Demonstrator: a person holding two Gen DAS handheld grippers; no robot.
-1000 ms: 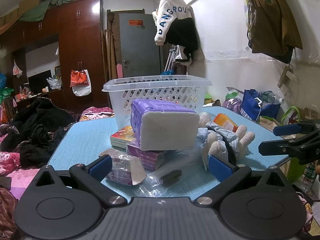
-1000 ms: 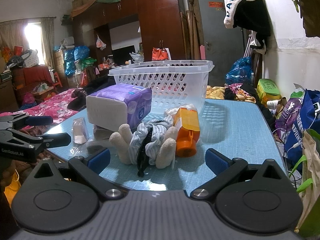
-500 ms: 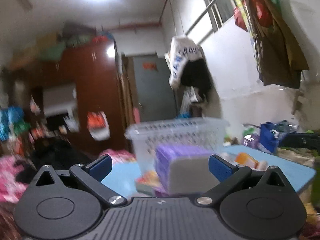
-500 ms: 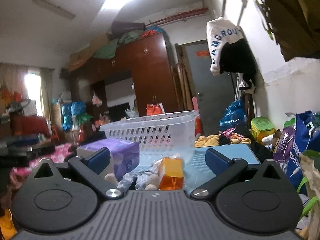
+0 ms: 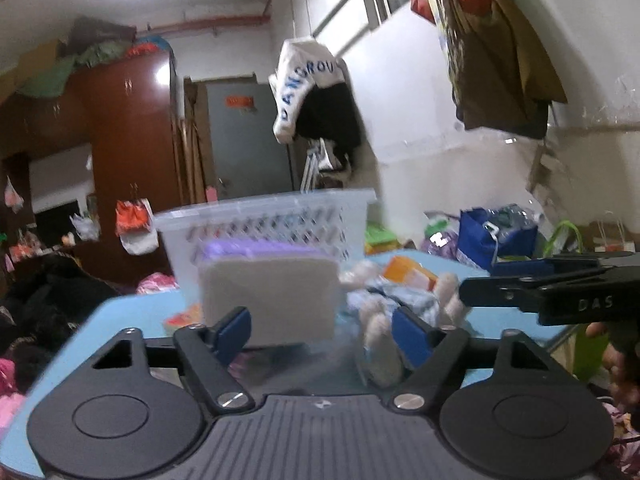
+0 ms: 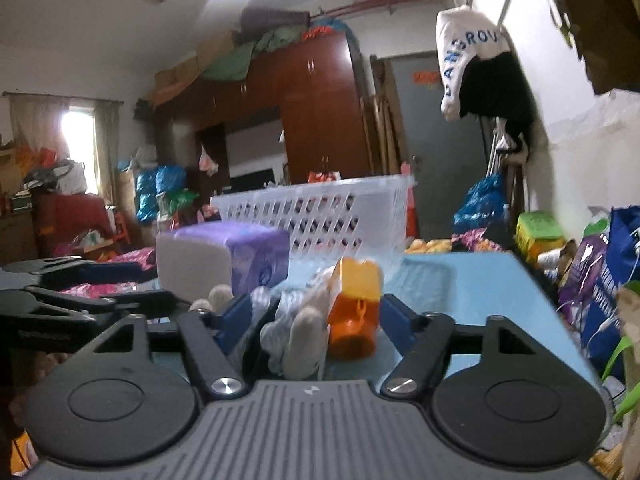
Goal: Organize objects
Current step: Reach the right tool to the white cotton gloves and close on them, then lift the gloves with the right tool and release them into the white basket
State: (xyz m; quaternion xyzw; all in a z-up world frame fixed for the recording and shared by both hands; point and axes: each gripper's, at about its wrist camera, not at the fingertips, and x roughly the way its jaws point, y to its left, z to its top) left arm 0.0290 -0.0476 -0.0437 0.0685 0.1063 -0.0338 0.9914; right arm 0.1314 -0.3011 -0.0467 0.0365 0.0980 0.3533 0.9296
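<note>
With both grippers' fingers closing on nothing, the left gripper point(image 5: 320, 330) low centre before the pack point(image 5: 268, 300), the right gripper point(image 6: 306, 318) before the doll point(image 6: 296, 320), the bottle point(image 6: 354, 312) risked toppling, the basket point(image 6: 320, 216) behind.

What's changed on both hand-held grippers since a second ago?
Both jaw pairs are closing from fully wide. The left hand-held gripper now frames the purple tissue pack; the right hand-held gripper frames the plush doll and orange bottle. Nothing gripped yet. Basket and table items unmoved.
</note>
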